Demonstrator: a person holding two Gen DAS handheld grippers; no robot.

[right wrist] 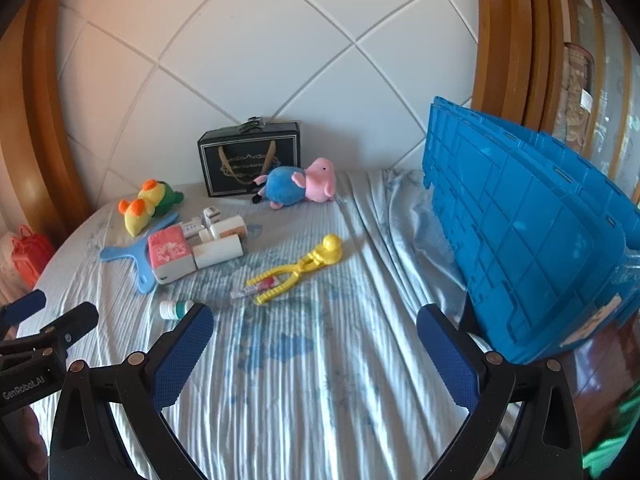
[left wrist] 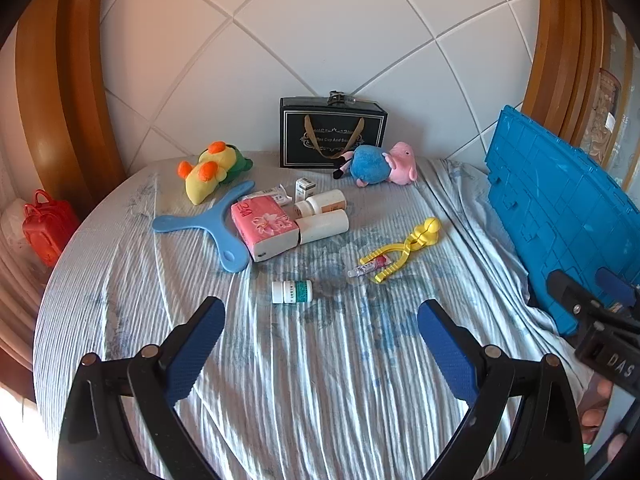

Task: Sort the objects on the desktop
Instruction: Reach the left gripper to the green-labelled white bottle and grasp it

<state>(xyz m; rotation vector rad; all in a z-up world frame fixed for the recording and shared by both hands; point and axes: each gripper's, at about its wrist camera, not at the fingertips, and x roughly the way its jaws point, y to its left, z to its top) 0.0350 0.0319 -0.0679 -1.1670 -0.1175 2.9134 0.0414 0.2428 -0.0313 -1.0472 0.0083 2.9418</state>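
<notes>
Left tongs (left wrist: 320,312) spread wide, empty, angled down over the bed (left wrist: 304,380) with its striped pale-blue sheet. Right tongs (right wrist: 316,324) likewise spread wide, empty, hovering beside the left pair.

Small white medicine bottle with green label (left wrist: 292,291) lying on its side, nearest the left tongs, apart from the rest. Small tube (left wrist: 366,269) lying between the handles of the yellow duck-shaped clamp toy (left wrist: 404,246), right of the bottle.

Cluster further back: pink tissue pack (left wrist: 266,228) overlapping the blue three-armed boomerang (left wrist: 208,222); white cylinder (left wrist: 323,226) touching the pack; two white bottles and small boxes (left wrist: 306,188) just behind.

Yellow-green plush (left wrist: 210,170) at back left. Pink pig plush in blue (left wrist: 376,166) lying against the black gift bag (left wrist: 332,132) by the white padded headboard (left wrist: 320,40).

Blue plastic crate (right wrist: 520,232) tilted at the bed's right edge. Red bag (left wrist: 46,224) off the left side.
</notes>
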